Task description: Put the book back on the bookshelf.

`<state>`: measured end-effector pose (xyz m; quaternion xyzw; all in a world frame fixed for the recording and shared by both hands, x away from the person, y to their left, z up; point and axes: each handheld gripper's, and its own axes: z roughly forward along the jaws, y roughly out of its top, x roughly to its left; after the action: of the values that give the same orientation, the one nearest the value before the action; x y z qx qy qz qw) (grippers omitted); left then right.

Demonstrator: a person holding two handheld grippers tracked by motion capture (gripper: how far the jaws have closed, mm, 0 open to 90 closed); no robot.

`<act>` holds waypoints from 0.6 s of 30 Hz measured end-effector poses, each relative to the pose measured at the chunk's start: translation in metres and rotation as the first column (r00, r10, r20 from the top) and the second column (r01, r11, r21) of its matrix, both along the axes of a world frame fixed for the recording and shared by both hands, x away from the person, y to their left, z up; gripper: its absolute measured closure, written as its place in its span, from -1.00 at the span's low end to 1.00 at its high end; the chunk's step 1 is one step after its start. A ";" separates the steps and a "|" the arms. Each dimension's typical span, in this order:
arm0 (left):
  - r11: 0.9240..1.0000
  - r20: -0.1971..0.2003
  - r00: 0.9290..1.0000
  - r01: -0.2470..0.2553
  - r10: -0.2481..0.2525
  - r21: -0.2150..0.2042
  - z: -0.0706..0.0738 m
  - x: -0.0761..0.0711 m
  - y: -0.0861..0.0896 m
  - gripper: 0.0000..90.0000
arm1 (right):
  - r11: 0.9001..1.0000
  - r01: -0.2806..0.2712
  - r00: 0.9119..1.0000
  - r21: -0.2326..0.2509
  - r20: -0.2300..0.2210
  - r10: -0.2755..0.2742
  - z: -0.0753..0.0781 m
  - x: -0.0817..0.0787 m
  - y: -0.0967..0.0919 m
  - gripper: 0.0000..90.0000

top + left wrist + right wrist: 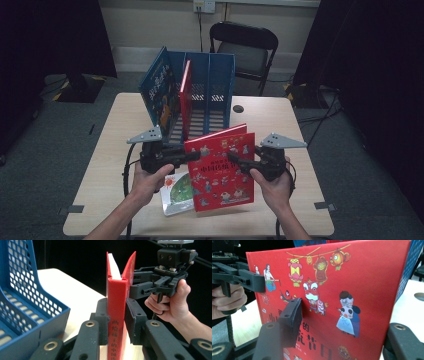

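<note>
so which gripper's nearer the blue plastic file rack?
Left. The left gripper, clamped on the red hardcover picture book at its spine, sits just in front of the blue plastic file rack; the right gripper holds the book's opposite edge, farther right.

A light wood-grain table (115, 150) with rounded corners stands on a grey carpeted floor (45, 165). At its far middle sits a blue file rack (215, 80) with perforated walls and upright dividers; a blue picture book (159, 90) leans at the rack's left end and a thin red book (185, 95) stands in a slot beside it. A small dark round hole (238, 108) marks the tabletop just right of the rack. Near the front edge a white book with a sun drawing (176, 192) lies flat.
</note>
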<state>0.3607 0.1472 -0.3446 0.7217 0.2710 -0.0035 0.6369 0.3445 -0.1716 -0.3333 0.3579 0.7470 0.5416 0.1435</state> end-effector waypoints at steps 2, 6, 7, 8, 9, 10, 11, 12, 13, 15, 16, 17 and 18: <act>1.000 0.022 1.000 -0.009 0.009 0.005 0.007 0.001 0.001 0.64 | 1.000 -0.004 1.000 0.007 0.011 0.004 0.005 0.002 0.000 -0.08; 0.999 0.034 0.998 -0.045 0.045 0.009 0.012 0.008 0.006 0.63 | 1.000 -0.007 1.000 0.009 0.023 0.007 0.012 0.012 0.006 -0.09; 0.998 0.033 0.998 -0.056 0.055 0.013 0.012 0.011 0.006 0.62 | 1.000 -0.003 1.000 0.006 0.025 0.003 0.013 0.016 0.008 -0.10; 0.998 0.033 0.997 -0.066 0.065 0.017 0.013 0.014 0.007 0.61 | 1.000 0.002 0.999 -0.001 0.033 -0.002 0.012 0.019 0.010 -0.12; 0.997 0.039 0.997 -0.071 0.070 0.023 0.014 0.016 0.009 0.61 | 1.000 0.004 0.999 -0.003 0.036 -0.004 0.012 0.023 0.012 -0.13; 0.996 0.043 0.996 -0.084 0.083 0.023 0.015 0.019 0.009 0.60 | 1.000 0.004 0.999 0.003 0.035 -0.004 0.012 0.027 0.014 -0.13; 0.996 0.053 0.995 -0.090 0.089 0.027 0.017 0.020 0.011 0.60 | 1.000 0.004 0.999 0.006 0.035 -0.004 0.013 0.030 0.015 -0.13; 0.995 0.060 0.994 -0.095 0.093 0.031 0.018 0.021 0.013 0.59 | 1.000 0.004 0.999 0.009 0.035 -0.004 0.014 0.033 0.017 -0.13; 0.995 0.074 0.993 -0.098 0.095 0.036 0.019 0.021 0.015 0.59 | 1.000 -0.002 0.999 0.011 0.037 0.002 0.015 0.035 0.019 -0.13; 0.994 0.092 0.991 -0.103 0.099 0.045 0.017 0.020 0.019 0.59 | 1.000 -0.023 0.999 0.015 0.036 0.022 0.014 0.040 0.023 -0.13; 0.992 0.095 0.989 -0.114 0.109 0.048 0.015 0.020 0.021 0.59 | 1.000 -0.028 0.999 0.009 0.034 0.028 0.012 0.041 0.025 -0.14; 0.992 0.099 0.988 -0.120 0.115 0.049 0.011 0.019 0.023 0.58 | 1.000 -0.030 0.999 0.005 0.030 0.030 0.009 0.041 0.028 -0.15; 0.990 0.101 0.988 -0.127 0.121 0.055 0.008 0.018 0.025 0.58 | 0.999 -0.034 0.999 0.001 0.027 0.034 0.006 0.042 0.031 -0.15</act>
<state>0.3788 0.1719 -0.3371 0.7219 0.2840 0.0794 0.6260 0.3861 -0.1410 -0.3276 0.3381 0.7505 0.5492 0.1442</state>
